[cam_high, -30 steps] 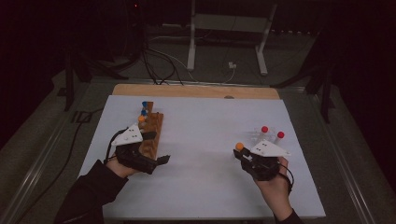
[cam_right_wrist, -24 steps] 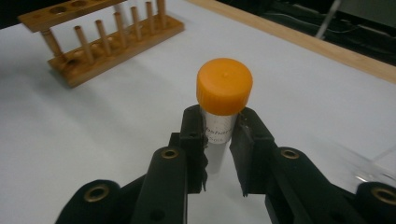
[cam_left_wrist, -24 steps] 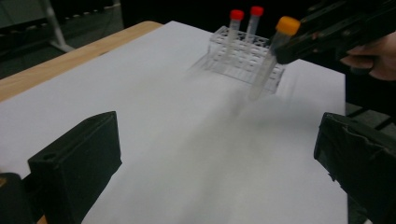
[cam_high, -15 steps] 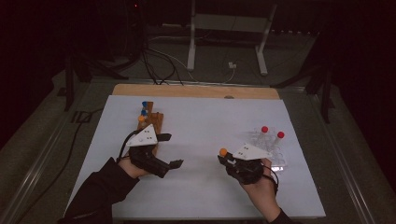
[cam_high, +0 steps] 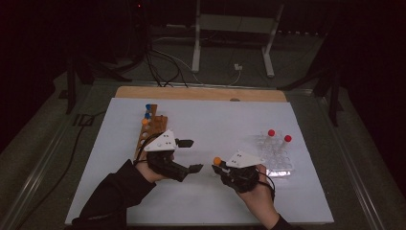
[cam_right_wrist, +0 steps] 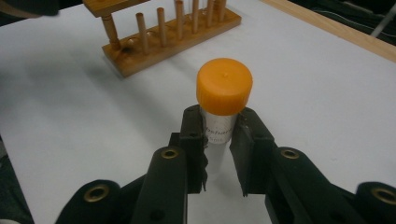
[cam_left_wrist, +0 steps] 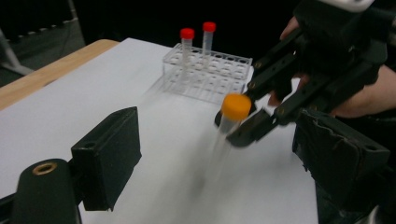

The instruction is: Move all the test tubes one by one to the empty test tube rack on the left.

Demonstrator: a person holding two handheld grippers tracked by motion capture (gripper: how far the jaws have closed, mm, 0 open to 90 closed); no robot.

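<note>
Between the two racks, the right gripper (cam_right_wrist: 218, 140) pinches the orange-capped tube (cam_right_wrist: 223, 100) just under its cap. The left gripper (cam_high: 189, 155), its jaws just closing yet apart and empty, faces it. The tube looks light, rigid and slick; best taken on the bare barrel.

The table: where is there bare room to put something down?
The white table is bare between the wooden rack and the clear rack, toward the far edge. The near strip is crowded: both hand-held grippers, left and right, meet there around an orange-capped tube.
</note>
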